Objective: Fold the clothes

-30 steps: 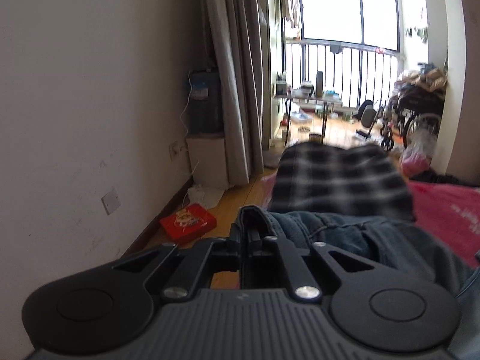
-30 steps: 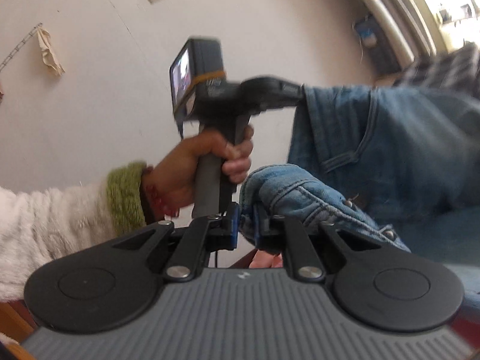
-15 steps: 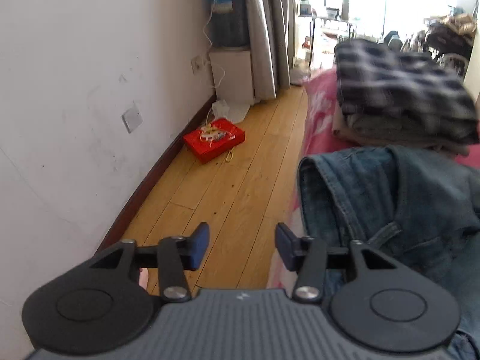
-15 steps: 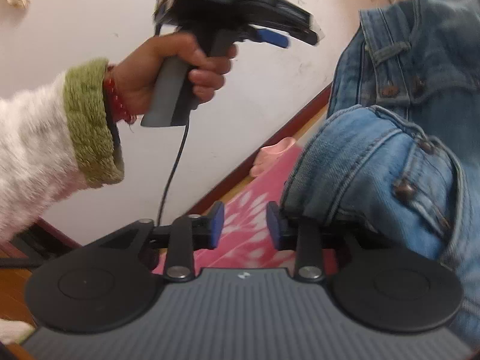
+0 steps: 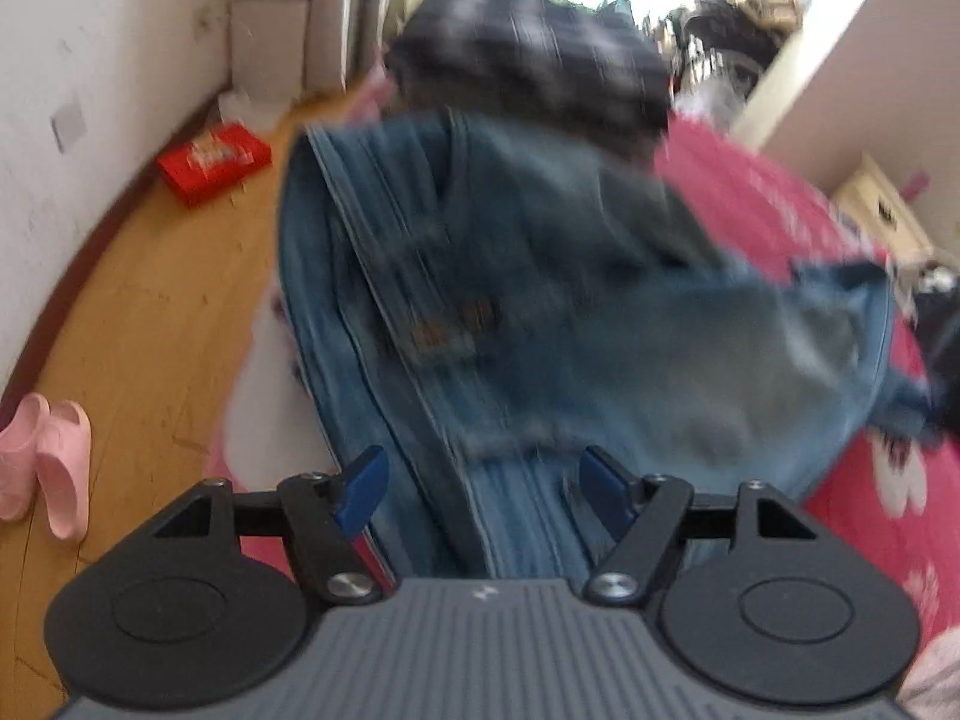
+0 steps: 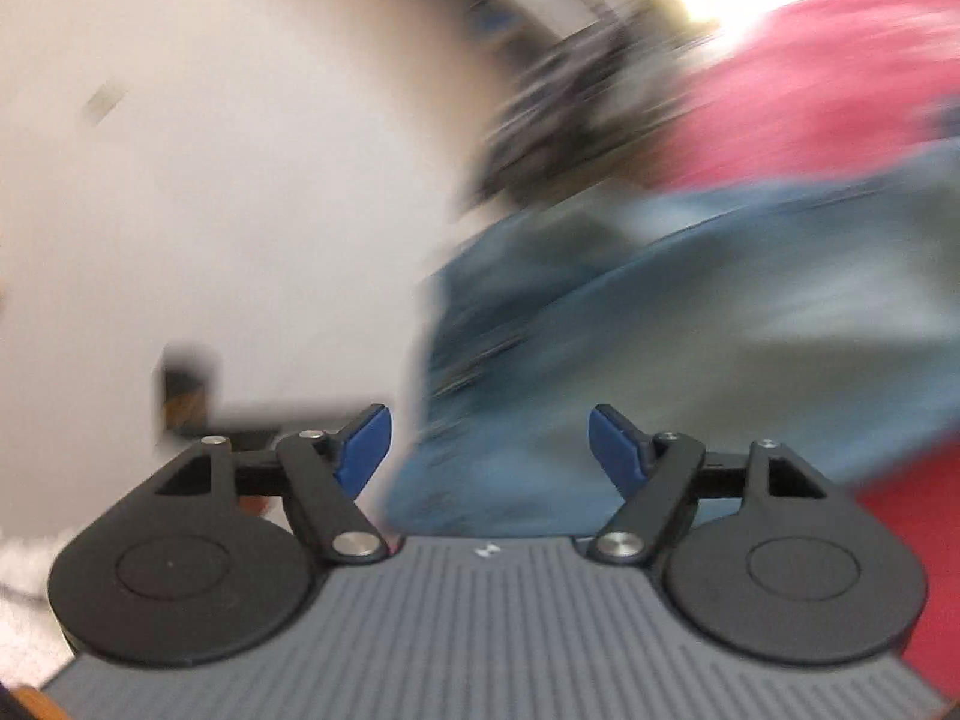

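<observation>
Both claws, left (image 5: 483,480) and right (image 6: 489,447), hang spread above the jeans (image 5: 540,312) on the bed (image 5: 810,228), between folds; next comes gripping an edge.

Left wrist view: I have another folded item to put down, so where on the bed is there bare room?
Bare pink bedspread shows right of the jeans, toward the cream cabinet, and at the near right corner. The far end is crowded by the plaid pile; the jeans cover the middle and left edge.
</observation>
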Motion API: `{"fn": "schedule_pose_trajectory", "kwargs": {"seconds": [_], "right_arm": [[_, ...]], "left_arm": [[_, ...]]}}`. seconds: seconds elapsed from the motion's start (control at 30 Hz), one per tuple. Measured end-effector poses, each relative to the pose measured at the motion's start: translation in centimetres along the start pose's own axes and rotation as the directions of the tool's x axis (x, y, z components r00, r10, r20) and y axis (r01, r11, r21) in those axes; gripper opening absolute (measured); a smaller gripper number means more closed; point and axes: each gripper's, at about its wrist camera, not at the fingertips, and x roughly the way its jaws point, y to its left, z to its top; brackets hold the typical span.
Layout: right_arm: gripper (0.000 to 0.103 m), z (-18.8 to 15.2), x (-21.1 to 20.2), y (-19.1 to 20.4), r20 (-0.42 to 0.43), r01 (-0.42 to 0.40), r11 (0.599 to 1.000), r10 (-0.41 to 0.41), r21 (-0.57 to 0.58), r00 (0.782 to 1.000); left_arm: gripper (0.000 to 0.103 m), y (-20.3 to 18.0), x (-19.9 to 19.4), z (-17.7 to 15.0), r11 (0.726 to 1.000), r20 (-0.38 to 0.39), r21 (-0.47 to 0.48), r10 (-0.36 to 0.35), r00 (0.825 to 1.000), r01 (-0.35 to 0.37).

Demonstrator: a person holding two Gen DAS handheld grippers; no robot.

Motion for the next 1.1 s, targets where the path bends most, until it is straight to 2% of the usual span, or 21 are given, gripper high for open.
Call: {"fn": "schedule_pose_trajectory", "kwargs": {"seconds": [0.07,0.13,0.23,0.37,0.43,0.53,0.63,0.9,0.97,1.03,1.1], "right_arm": [[0.074,1.4,-3.7,-3.5,0.098,0.113,0.990,-0.121,0.083,0.988],[0.075,2.5,-6.5,-6.7,0.200,0.189,0.966,-0.223,0.176,0.954],[0.075,5.0,-8.7,-10.1,0.289,0.257,0.931,-0.328,0.259,0.899],[0.075,8.7,-8.9,-13.5,0.336,0.360,0.892,-0.439,0.273,0.833],[0.083,10.7,-7.6,-14.6,0.328,0.425,0.876,-0.480,0.228,0.813],[0.087,13.0,-6.7,-16.2,0.318,0.490,0.849,-0.528,0.198,0.787],[0.089,14.5,-4.8,-18.9,0.259,0.502,0.829,-0.555,0.247,0.790],[0.089,15.1,-0.4,-21.3,0.113,0.497,0.833,-0.533,0.244,0.839],[0.063,15.2,0.7,-21.9,0.076,0.495,0.835,-0.525,0.242,0.848],[0.017,15.2,1.0,-21.8,0.070,0.480,0.846,-0.507,0.233,0.859],[0.011,14.9,-0.4,-20.5,0.125,0.440,0.873,-0.470,0.209,0.874]], "left_arm": [[0.072,-0.2,0.8,-0.9,1.000,-0.037,-0.011,0.001,0.999,-0.001],[0.071,-0.3,1.5,-1.8,1.000,-0.053,-0.028,-0.001,0.999,0.000],[0.070,-0.7,2.3,-2.6,0.999,-0.068,-0.038,0.009,0.998,-0.011],[0.070,-1.8,3.1,-2.6,0.998,-0.072,0.021,0.053,0.996,-0.052],[0.070,-2.3,3.3,-2.5,0.997,-0.072,0.050,0.069,0.995,-0.065],[0.070,-2.7,3.9,-2.1,0.993,-0.082,0.083,0.085,0.993,-0.078],[0.071,-2.7,4.3,-1.7,0.992,-0.092,0.095,0.087,0.992,-0.078],[0.073,-3.0,4.8,-1.5,0.991,-0.099,0.101,0.101,0.990,-0.091],[0.074,-3.2,5.0,-1.2,0.989,-0.106,0.101,0.114,0.988,-0.103],[0.075,-3.4,5.3,-0.9,0.988,-0.114,0.101,0.127,0.985,-0.116],[0.076,-3.6,5.5,-0.6,0.987,-0.122,0.100,0.141,0.983,-0.129]]}}
